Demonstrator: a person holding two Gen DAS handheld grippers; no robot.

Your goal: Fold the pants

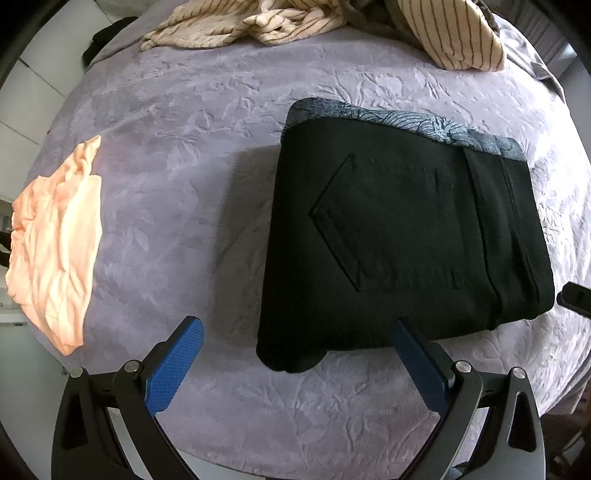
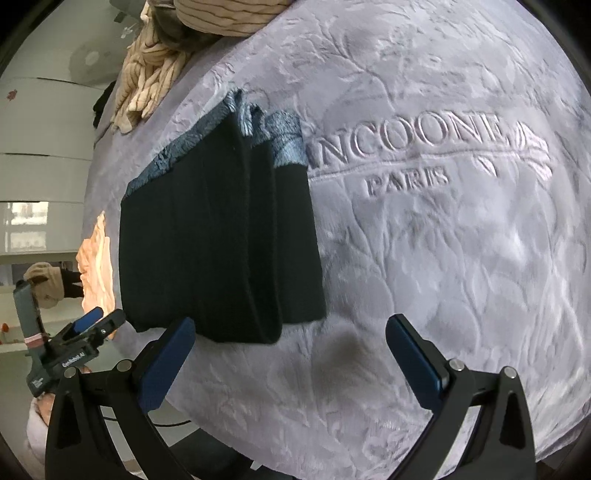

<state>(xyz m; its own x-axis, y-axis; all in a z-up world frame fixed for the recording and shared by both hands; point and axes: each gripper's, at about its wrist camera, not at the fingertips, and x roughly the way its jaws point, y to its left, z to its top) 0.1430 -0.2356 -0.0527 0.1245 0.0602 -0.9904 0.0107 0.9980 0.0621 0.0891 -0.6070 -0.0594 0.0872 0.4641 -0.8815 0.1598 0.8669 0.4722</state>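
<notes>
The pants point(image 1: 402, 236) lie folded into a compact stack on the blanket point(image 1: 184, 147) (patterned waistband outward), probably finished. Both grippers, left point(image 1: 299, 354) and right point(image 2: 291, 350), hover nearby, jaws apart, holding nothing.

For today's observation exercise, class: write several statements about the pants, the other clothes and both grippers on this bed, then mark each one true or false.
1. The black pants lie folded on the lilac blanket. True.
2. The left gripper is clamped on the pants. False: its jaws are open and hold nothing.
3. A peach garment lies apart from the pants. True.
4. The right gripper holds the striped clothing. False: its jaws are open and empty; that clothing lies at the bed's far edge.
5. The blanket reads "PARIS". True.
</notes>
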